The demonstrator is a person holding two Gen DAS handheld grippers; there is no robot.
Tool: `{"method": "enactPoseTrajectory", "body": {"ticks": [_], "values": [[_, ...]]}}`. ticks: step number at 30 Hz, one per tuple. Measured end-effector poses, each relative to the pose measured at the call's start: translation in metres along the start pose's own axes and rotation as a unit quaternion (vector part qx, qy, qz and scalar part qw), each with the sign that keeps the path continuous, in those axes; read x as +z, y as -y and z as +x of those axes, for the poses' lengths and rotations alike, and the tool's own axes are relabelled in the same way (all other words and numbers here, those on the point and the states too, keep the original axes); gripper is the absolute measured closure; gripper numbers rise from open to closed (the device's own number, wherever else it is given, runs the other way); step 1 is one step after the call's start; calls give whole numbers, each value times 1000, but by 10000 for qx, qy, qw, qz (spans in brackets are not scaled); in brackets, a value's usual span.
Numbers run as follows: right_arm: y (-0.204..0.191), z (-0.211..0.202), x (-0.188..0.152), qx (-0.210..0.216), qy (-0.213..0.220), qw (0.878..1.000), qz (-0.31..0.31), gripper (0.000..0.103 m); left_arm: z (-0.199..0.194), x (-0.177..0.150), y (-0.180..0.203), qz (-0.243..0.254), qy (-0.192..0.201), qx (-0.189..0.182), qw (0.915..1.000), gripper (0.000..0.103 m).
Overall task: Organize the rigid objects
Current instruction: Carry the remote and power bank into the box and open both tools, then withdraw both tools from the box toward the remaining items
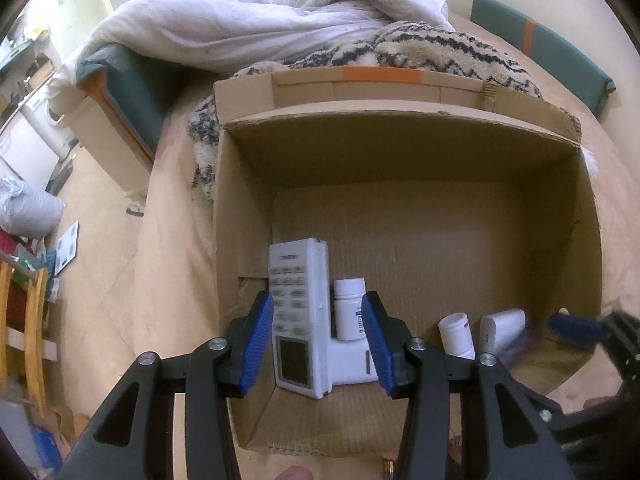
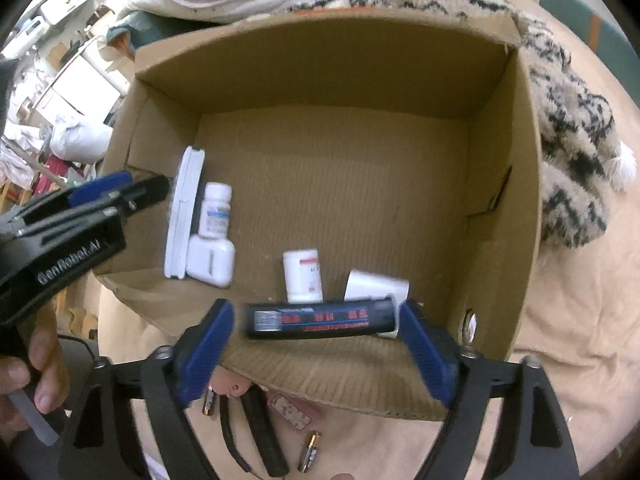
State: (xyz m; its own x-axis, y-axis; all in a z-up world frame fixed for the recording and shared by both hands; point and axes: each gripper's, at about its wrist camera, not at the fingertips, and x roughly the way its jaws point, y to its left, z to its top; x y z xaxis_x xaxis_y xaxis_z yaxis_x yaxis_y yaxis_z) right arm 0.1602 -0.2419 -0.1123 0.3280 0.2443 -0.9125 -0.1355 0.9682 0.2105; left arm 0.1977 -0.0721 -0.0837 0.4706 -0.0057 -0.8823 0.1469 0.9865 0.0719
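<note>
Between the blue pads of my right hand-held gripper (image 2: 316, 344) lay a dark bar with red lettering (image 2: 320, 318), crosswise near the front wall of the cardboard box (image 2: 504, 208). The jaws stood wide, neither pad touching it, and the bar looked blurred, so I judged it freshly let go. Just beyond it stood a small white bottle (image 2: 303, 276) and a white tube-like container (image 2: 374, 285).

My left hand-held gripper (image 1: 318, 336) hung half open over the box's other front corner, straddling a white remote (image 1: 298, 316), a pill bottle (image 1: 350, 308) and a white case (image 1: 352, 364) without pressing on any of them.

Several things could have gone wrong from there. Pulling the right jaws back carelessly might have clipped the bar and knocked it against the small bottle, toppling it. Lifting the left jaws at an angle could have snagged the remote, which leaned on its edge against the wall. Below the right jaws, outside the box on the bed, loose batteries (image 2: 310, 452) and a dark stick (image 2: 264, 432) waited; they could roll away on the soft cover.
</note>
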Motion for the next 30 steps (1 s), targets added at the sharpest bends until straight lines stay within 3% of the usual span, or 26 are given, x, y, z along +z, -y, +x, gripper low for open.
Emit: {"method": "enactPoseTrajectory", "body": {"ticks": [1,2,10,19,30], "values": [[-1,-2,1,23,80,10000,9,0,-1,0,0,-4,0,10,10000,43],[0,-5,3,42,157,9999,28,0,-2,0,0,-8,14,28,10000,38],[6,-14,5,61,335,9993,180,0,-18,-2,0,-93,141,-39,9999,25],[7,-23,5,86,473,9987,180,0,-28,0,-3,-136,200,-22,9997,23],[17,-57,-8,195,852,9951,466,0,-71,-16,-18,-128,229,21,9997,19]]}}
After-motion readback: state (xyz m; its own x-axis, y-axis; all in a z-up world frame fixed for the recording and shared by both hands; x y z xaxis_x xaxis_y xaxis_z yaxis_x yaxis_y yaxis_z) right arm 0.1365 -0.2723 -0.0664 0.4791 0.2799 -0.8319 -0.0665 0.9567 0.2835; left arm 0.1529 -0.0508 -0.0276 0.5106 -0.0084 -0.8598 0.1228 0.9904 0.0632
